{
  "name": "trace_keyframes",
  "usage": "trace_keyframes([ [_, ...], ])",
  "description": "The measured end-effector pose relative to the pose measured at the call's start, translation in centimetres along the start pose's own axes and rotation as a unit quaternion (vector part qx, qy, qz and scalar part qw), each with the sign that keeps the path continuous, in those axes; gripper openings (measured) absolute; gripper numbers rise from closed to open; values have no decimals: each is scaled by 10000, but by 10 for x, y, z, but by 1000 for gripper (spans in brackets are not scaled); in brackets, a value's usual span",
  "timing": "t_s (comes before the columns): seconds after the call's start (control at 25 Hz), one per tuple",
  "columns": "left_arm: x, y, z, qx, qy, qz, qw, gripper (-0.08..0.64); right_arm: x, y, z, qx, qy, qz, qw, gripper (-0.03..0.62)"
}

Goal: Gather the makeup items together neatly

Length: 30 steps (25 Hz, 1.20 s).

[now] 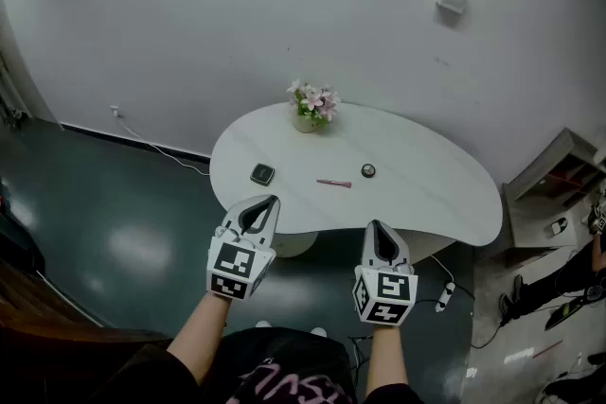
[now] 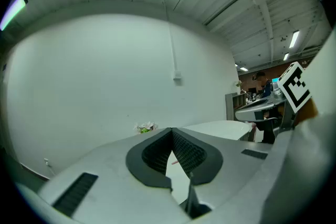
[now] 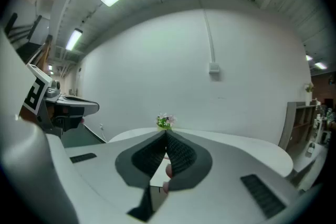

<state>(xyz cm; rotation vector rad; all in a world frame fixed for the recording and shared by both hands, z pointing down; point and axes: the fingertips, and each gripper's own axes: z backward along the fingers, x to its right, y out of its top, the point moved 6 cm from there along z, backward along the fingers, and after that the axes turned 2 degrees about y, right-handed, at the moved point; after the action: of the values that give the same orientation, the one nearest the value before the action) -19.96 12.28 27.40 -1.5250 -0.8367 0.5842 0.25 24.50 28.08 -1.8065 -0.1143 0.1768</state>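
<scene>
Three makeup items lie on the white rounded table: a dark square compact at the left, a thin pink stick in the middle and a small round compact to its right. Both grippers hover short of the table's near edge, above the floor. My left gripper points toward the square compact and is shut and empty. My right gripper is shut and empty too, below the round compact. In the left gripper view the closed jaws hide most of the table; the pink stick shows through a gap.
A small pot of pink flowers stands at the table's far edge, also seen as flowers and flowers. A low shelf unit stands to the right. A white cable runs along the dark floor at the wall.
</scene>
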Motion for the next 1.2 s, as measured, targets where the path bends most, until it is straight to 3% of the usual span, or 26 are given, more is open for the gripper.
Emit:
trace_keyframes([
  [0.52,-6,-10,-2,-74,-39,96,9999,12,-1,-8,-1,-25,-144,17,9999,63],
  [1.0,-14,-28,5,-171,-253,165,9994,12,-17,-15,2,-2,-235,-260,9994,63],
  [1.2,-23,-33,5,-221,-279,318,9989,11,-24,-14,1,-67,-306,-124,9994,63],
])
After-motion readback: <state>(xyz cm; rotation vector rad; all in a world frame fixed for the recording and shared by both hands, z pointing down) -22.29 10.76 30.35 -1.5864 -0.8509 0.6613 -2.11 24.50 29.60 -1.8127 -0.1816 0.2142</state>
